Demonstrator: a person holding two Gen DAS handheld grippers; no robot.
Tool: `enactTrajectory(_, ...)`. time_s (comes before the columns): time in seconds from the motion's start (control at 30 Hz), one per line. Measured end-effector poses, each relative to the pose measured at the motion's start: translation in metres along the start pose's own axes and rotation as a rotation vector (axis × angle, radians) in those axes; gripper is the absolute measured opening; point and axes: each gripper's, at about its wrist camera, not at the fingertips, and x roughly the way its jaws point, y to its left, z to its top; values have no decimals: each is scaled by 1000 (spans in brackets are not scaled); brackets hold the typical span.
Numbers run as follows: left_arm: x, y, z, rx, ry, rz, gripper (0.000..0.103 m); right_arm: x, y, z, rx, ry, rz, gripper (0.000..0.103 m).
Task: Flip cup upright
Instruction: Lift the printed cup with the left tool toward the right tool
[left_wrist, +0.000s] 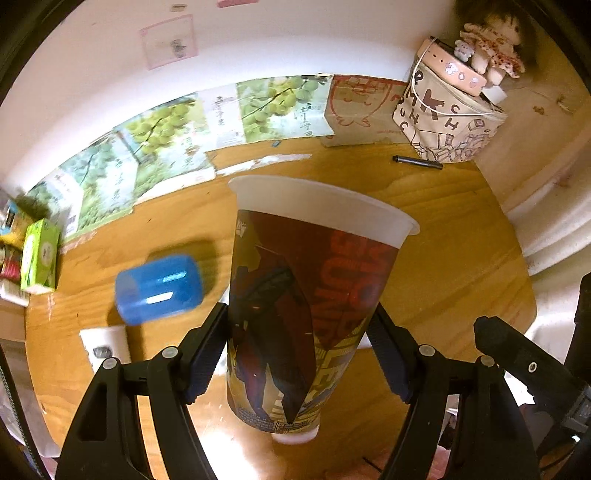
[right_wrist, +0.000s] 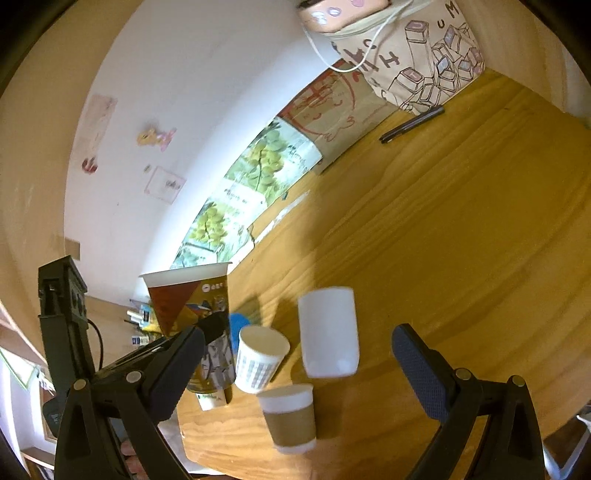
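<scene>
My left gripper (left_wrist: 299, 339) is shut on a tall printed cup (left_wrist: 299, 310) with a white rim, held rim up and slightly tilted above the wooden table (left_wrist: 443, 240). The same cup shows at the left of the right wrist view (right_wrist: 192, 306), with the left gripper's finger (right_wrist: 212, 325) across it. My right gripper (right_wrist: 295, 373) is open and empty, above several cups near the table's front edge: a patterned white paper cup (right_wrist: 258, 358) upright, a brown-sleeved paper cup (right_wrist: 291, 417) upright, and a plain white cup (right_wrist: 328, 332) upside down.
A blue plastic cup (left_wrist: 159, 288) lies on its side at the left. A printed pouch (left_wrist: 447, 118) with a doll on top stands at the back right, a black pen (left_wrist: 417, 161) beside it. Fruit-print papers (left_wrist: 166, 147) lean on the wall. Small boxes (left_wrist: 38, 254) sit far left.
</scene>
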Motion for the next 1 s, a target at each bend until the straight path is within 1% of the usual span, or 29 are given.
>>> enactTrajectory(0.13, -11, 9, -26, -9, -4, 10, 77, -8, 15, -28, -25, -10, -3, 102)
enactTrajectory(0.23, -19, 23, -50, -22, -6, 4, 77, -12, 27, -51, -47, -15, -6, 102)
enactTrajectory(0.47, -30, 52, -94, -50, 2, -2, 77, -16, 48, -104, -74, -7, 0, 102)
enactTrajectory(0.6, -32, 67, -119, -65, 8, -24, 77, -15, 57, -130, -90, 1, -2, 102)
enactTrajectory(0.8, -21, 87, -148, -120, 44, -51, 77, -7, 66, -166, -109, 34, -4, 102)
enactTrajectory(1.0, -4, 108, -171, -204, 91, -100, 77, -1, 69, -189, -121, 70, -14, 102)
